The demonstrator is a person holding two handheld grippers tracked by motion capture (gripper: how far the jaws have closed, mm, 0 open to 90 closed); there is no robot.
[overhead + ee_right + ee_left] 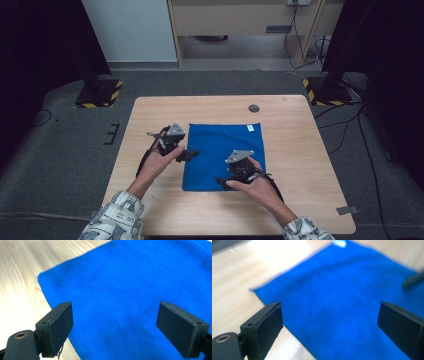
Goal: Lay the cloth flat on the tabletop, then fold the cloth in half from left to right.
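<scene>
A blue cloth point(222, 155) lies flat in the middle of the wooden table point(295, 150), with a small white label point(250, 128) at its far right corner. My left gripper point(192, 154) hovers at the cloth's left edge, jaws wide apart with nothing between them; the cloth point(342, 302) spreads out beyond them. My right gripper point(223, 182) is over the cloth's near edge, also open and empty above the blue fabric point(130, 290). Neither pair of pads touches the cloth.
A dark round spot point(254, 108) marks the table near its far edge. Bare wood surrounds the cloth on all sides. Yellow-and-black striped stand bases point(100, 92) sit on the grey floor beyond the table's far corners.
</scene>
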